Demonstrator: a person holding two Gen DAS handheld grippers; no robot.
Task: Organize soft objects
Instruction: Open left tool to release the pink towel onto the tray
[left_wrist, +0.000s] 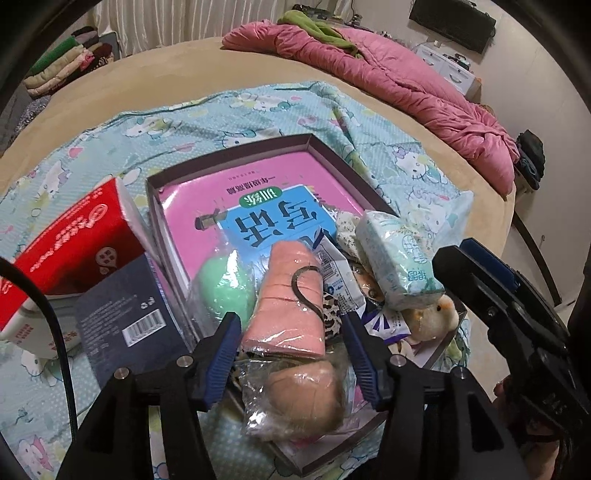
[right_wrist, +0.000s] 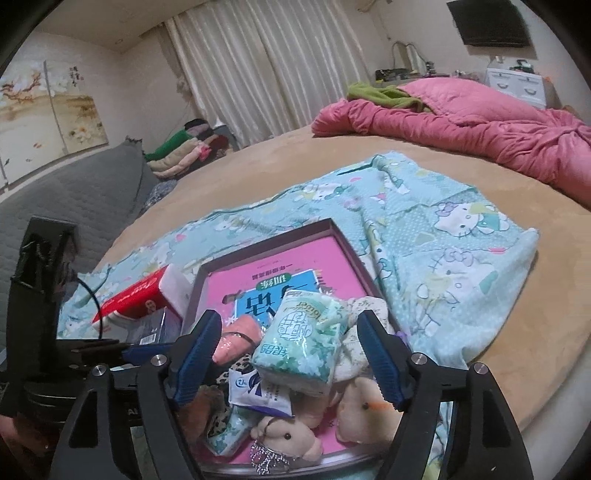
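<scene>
A shallow box (left_wrist: 229, 155) (right_wrist: 266, 236) holding a pink book lies on a cartoon-cat sheet. Soft items are piled at its near end. My left gripper (left_wrist: 290, 334) stands open astride a pink cloth roll in plastic (left_wrist: 288, 295), with its pads clear of the roll on both sides. A bagged beige bundle (left_wrist: 306, 398) lies below it and a green sponge (left_wrist: 225, 284) lies to its left. My right gripper (right_wrist: 290, 332) is open over a mint tissue pack (right_wrist: 306, 343) (left_wrist: 399, 258), with gaps at both pads. Plush toys (right_wrist: 284, 435) (left_wrist: 436, 317) sit at the box's near corner.
A red tissue box (left_wrist: 74, 240) leans on a dark blue carton (left_wrist: 122, 306) left of the box. A pink quilt (left_wrist: 406, 85) is bunched at the bed's far right, and folded clothes (left_wrist: 70, 66) are stacked at the far left. The right tool's black body (left_wrist: 498, 306) stands close beside the pile.
</scene>
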